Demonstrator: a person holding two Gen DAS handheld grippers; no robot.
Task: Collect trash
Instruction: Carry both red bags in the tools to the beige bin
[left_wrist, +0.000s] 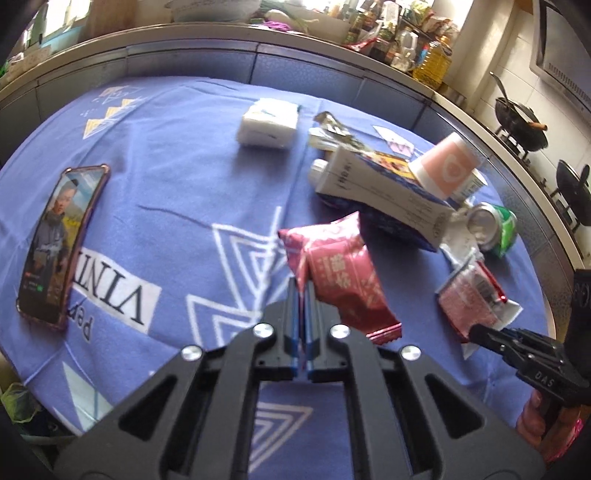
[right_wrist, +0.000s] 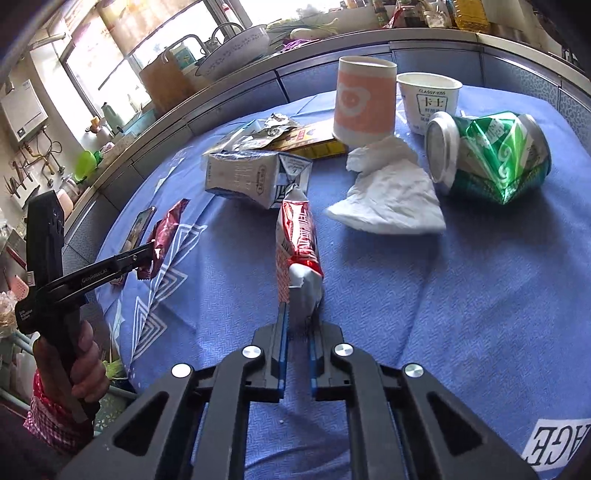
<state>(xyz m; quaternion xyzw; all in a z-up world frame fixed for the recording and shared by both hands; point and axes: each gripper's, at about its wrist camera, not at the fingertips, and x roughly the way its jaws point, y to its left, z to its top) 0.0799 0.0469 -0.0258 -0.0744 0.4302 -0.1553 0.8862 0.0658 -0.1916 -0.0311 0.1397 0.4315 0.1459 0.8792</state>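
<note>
Your left gripper (left_wrist: 302, 291) is clamped on the near edge of a dark pink snack wrapper (left_wrist: 343, 280), which lies on the blue tablecloth (left_wrist: 177, 206). Your right gripper (right_wrist: 299, 321) pinches the near end of a red-and-white wrapper (right_wrist: 297, 240), held edge-up. Beyond it lie a crumpled tissue (right_wrist: 388, 192), a crushed green can (right_wrist: 495, 158), a milk carton (right_wrist: 255, 177), a pink paper cup (right_wrist: 364, 99) and a yogurt tub (right_wrist: 430, 98). A phone (left_wrist: 59, 243) rests at far left.
</note>
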